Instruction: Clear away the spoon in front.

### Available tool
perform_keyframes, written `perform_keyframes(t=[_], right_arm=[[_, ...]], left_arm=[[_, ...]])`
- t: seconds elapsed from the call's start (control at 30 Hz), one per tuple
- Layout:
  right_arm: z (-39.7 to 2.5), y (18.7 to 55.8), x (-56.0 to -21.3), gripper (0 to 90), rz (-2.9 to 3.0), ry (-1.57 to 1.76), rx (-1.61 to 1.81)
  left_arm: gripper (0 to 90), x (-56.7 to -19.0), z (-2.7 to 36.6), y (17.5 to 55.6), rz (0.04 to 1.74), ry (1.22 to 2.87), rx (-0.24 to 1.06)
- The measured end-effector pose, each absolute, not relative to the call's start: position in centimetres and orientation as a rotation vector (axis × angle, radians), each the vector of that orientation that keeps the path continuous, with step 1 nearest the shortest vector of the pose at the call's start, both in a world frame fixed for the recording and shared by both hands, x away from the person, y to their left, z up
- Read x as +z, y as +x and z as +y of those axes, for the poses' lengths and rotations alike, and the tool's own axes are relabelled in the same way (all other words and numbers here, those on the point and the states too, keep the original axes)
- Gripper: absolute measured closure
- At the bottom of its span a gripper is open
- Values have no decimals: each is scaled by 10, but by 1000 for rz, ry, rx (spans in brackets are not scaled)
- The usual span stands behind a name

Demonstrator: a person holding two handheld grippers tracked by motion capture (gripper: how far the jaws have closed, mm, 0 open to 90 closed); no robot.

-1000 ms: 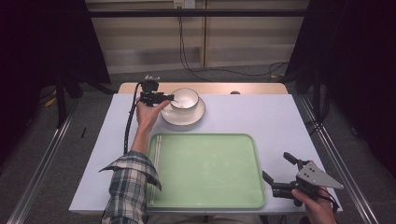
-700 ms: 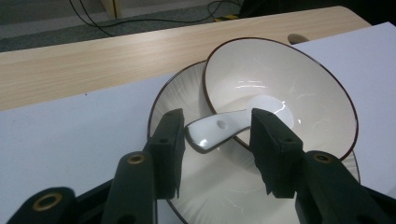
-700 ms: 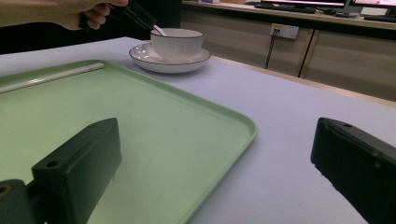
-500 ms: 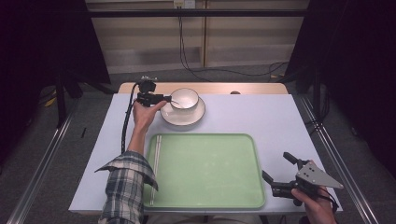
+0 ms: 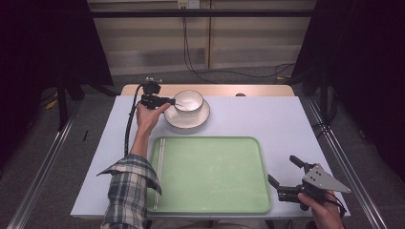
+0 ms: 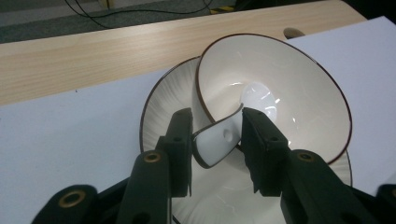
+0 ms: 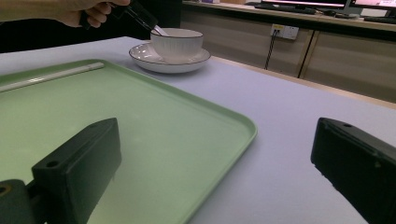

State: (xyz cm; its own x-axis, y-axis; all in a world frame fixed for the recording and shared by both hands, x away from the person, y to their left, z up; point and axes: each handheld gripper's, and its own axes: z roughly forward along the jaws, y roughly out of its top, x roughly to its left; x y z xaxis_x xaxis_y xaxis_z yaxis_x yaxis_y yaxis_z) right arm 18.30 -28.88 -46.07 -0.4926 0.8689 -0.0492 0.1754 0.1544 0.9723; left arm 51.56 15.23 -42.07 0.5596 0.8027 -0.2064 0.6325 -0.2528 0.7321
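With our left gripper clenched on the spoon handle, tilted in the bowl near the table's far edge, and our right gripper released, a careless lift could tip the bowl off its saucer.

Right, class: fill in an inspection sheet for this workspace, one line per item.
Surface: white-covered table with a wooden far edge.
Job's things: white ceramic spoon lying in a cream brown-rimmed bowl; bowl on a ribbed cream plate.
Clutter: pale green plastic tray holding white chopsticks.
Grippers: left gripper closing on the spoon handle; right gripper open, beside the tray.
Cables: black cable trailing from the left gripper.
Surroundings: wall socket, wooden panels.
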Motion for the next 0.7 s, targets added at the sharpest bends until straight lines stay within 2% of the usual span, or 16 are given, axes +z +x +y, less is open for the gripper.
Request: perform_keyframes(t=[0.27, 0.43, 0.7], right_arm=[[-289, 183, -460, 14, 1784, 1002, 1372], [-288, 184, -461, 14, 1786, 1007, 1362], [-289, 184, -461, 14, 1787, 1005, 1365]], left_arm=[[670, -417, 150, 504, 1111, 2039, 266], [751, -417, 150, 501, 1082, 2031, 233], [827, -413, 146, 494, 1047, 2017, 220]])
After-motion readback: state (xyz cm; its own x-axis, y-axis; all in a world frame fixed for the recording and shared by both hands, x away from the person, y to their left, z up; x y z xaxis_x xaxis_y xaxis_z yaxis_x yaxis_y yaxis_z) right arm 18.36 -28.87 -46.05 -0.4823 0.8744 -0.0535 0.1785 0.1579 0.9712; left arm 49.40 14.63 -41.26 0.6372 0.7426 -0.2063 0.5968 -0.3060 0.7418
